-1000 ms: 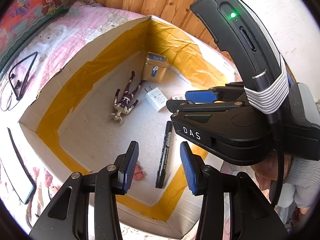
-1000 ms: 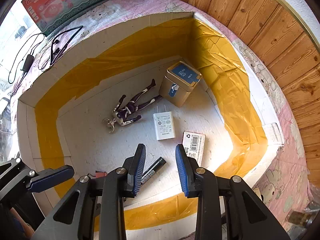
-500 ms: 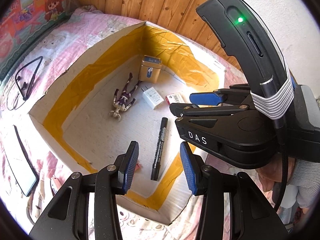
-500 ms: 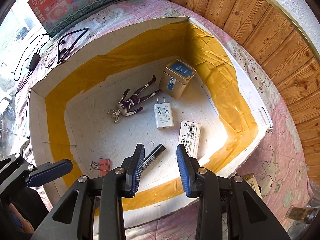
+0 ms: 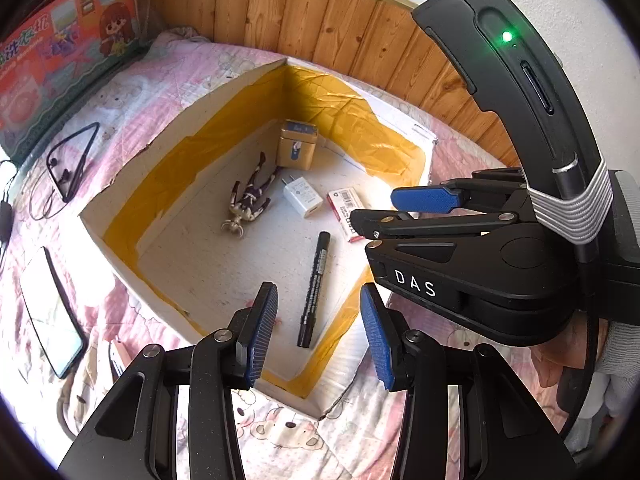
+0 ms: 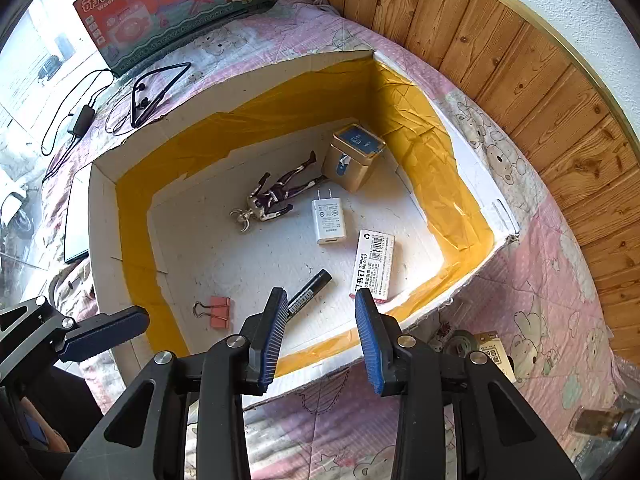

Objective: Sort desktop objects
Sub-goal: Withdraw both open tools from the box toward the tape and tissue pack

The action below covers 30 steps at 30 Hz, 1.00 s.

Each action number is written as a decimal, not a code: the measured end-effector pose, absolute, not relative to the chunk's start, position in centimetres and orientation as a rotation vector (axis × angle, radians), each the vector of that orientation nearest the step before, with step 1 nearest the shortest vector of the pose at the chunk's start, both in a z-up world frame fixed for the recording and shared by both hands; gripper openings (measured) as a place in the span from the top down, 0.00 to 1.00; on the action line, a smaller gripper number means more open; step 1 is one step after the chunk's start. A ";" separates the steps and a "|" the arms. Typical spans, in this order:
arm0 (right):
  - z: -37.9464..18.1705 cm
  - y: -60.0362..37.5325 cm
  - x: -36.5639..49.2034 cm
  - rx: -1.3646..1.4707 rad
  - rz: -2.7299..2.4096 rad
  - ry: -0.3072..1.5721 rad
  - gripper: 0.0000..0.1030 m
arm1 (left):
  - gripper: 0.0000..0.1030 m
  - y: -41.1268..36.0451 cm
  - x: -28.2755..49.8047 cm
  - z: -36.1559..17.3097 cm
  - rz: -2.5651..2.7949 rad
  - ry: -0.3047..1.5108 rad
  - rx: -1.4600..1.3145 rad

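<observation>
A white cardboard box (image 6: 100, 216) lined with yellow tape holds a gold tin (image 6: 352, 160), toy figure (image 6: 276, 196), charger (image 6: 328, 220), staple box (image 6: 374, 262), marker (image 5: 314, 288) and pink clip (image 6: 218, 311). The left claw (image 5: 316, 334) gapes empty above it; the right claw (image 6: 322, 338) is opening, empty.

Inside the white box (image 6: 100, 216) are laid a gold tin (image 6: 352, 156) at the far corner, a figurine (image 6: 276, 196), charger (image 6: 328, 220), staples (image 6: 374, 262), marker (image 6: 310, 294) and pink clip (image 6: 218, 312).
</observation>
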State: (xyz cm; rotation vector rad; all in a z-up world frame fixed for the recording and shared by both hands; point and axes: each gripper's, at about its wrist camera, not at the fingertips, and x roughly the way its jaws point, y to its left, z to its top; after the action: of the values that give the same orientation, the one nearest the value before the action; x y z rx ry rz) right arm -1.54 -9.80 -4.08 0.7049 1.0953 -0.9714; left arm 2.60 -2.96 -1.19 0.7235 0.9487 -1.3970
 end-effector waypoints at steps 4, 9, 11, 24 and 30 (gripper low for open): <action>-3.6 -9.1 -2.0 0.708 -0.985 1.074 0.63 | 0.56 -2.2 2.3 -0.6 -1.386 0.919 0.712; -3.2 -8.0 -2.4 0.701 -1.007 1.064 0.63 | 0.56 -1.4 1.8 0.0 -1.376 0.882 0.704; -3.1 -7.5 -2.5 0.695 -1.015 1.062 0.62 | 0.56 -1.1 1.7 0.2 -1.370 0.871 0.699; -1.0 -4.8 -3.2 0.648 -1.096 0.994 0.61 | 0.56 1.4 0.3 2.0 -1.365 0.757 0.679; 0.4 -2.9 -3.7 0.606 -1.154 0.916 0.61 | 0.56 2.6 -0.6 2.6 -1.368 0.711 0.672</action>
State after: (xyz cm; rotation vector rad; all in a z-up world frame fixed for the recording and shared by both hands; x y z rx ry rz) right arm -3.73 -2.90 0.38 0.6065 0.9159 -1.1541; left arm -0.57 2.58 2.58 0.6721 0.7115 -1.3677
